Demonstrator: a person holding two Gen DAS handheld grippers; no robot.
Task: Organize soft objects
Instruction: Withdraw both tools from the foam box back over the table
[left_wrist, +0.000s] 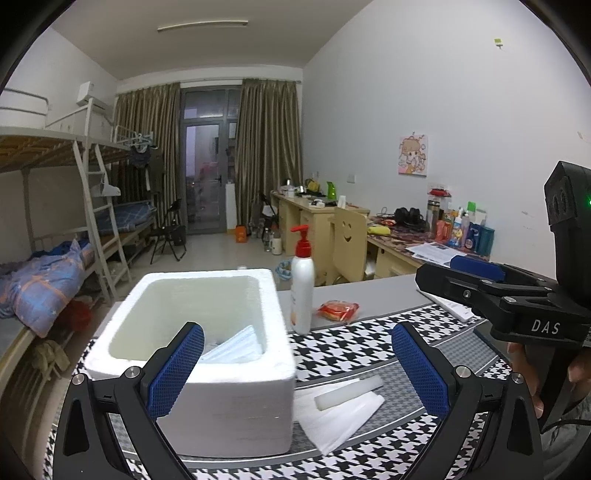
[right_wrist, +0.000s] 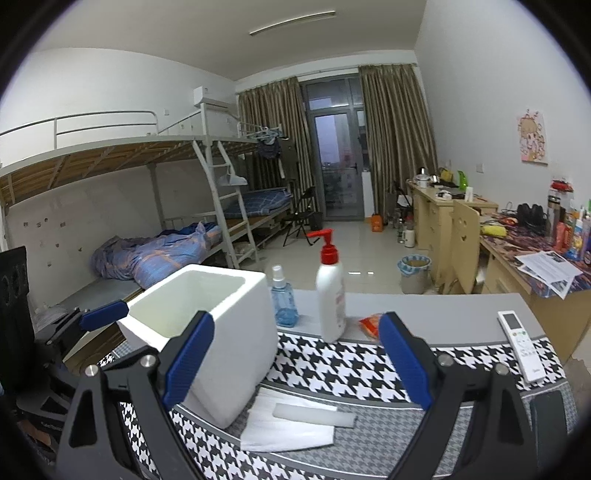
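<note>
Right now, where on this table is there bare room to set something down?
Free: the checked mat between the lotion bottle and the remote, and the grey strip behind it. Crowded: beside the foam box, where white sheets and a foam strip lie.

White walls, bunk beds (right_wrist: 155, 206), curtained balcony door (right_wrist: 338, 162), desks (right_wrist: 443, 221)

Dim, cool indoor light; heavy fisheye bending, dark vignetted corners.
</note>
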